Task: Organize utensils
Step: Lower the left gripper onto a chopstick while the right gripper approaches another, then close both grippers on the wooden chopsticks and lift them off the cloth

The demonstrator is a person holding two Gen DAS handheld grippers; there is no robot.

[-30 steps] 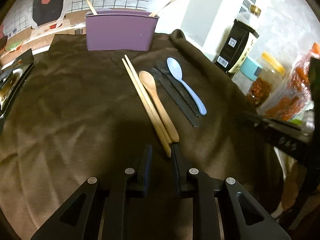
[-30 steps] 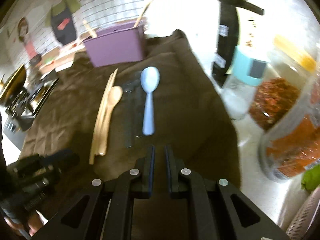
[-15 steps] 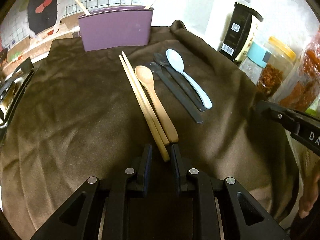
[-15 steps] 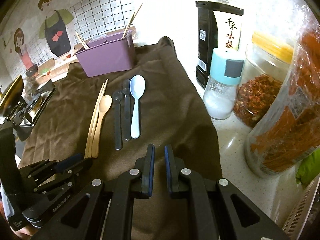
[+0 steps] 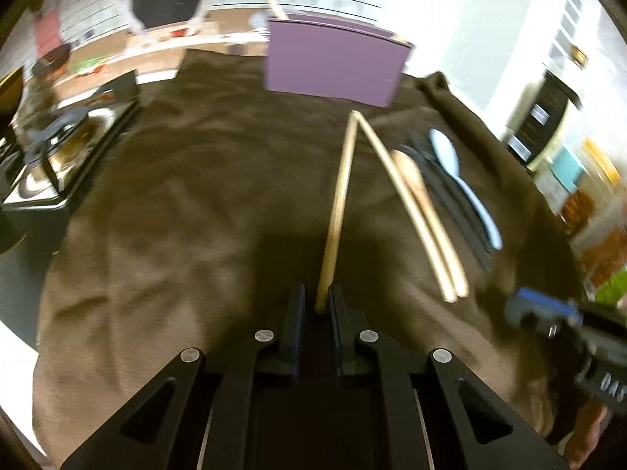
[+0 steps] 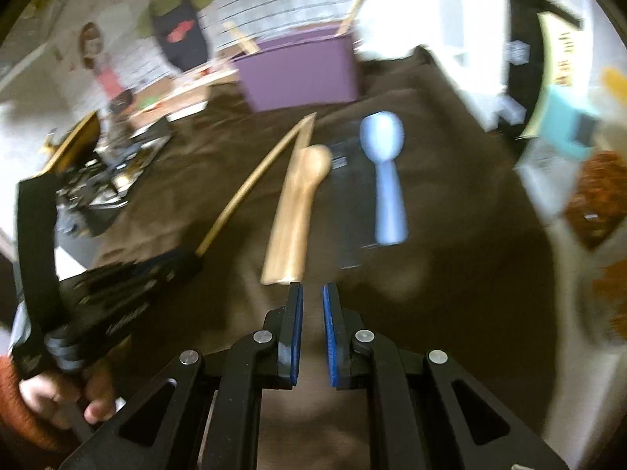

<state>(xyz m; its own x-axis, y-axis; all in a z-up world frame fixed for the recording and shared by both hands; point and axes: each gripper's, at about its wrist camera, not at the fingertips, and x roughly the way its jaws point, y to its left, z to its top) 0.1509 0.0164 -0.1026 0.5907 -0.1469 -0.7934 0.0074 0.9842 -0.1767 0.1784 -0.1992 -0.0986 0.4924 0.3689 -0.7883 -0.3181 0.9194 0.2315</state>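
Observation:
On the brown cloth (image 5: pixel 196 196) lie a chopstick (image 5: pixel 403 211), a wooden spoon (image 5: pixel 421 196) (image 6: pixel 298 203), dark utensils (image 5: pixel 450 203) and a light blue spoon (image 5: pixel 462 184) (image 6: pixel 386 180). My left gripper (image 5: pixel 316 290) (image 6: pixel 188 262) is closing, with the near end of a second chopstick (image 5: pixel 339 203) (image 6: pixel 250 184) between its pads; that stick is angled away from its pair, the far tips still meeting. A purple holder (image 5: pixel 333 62) (image 6: pixel 301 74) stands at the back with sticks in it. My right gripper (image 6: pixel 311 290) (image 5: pixel 521 305) is shut and holds nothing, just short of the wooden spoon's handle end.
A stove top (image 5: pixel 70 145) sits off the cloth's left edge. Along the right stand a black bottle (image 6: pixel 525 58), a teal-capped jar (image 6: pixel 568 129) and a jar of red flakes (image 6: pixel 595 192). A hand with an orange sleeve (image 6: pixel 39 395) holds the left gripper.
The left jaws narrowed onto one chopstick and its near end swung left, away from the other. The right gripper moved in toward the wooden spoon's handle end.

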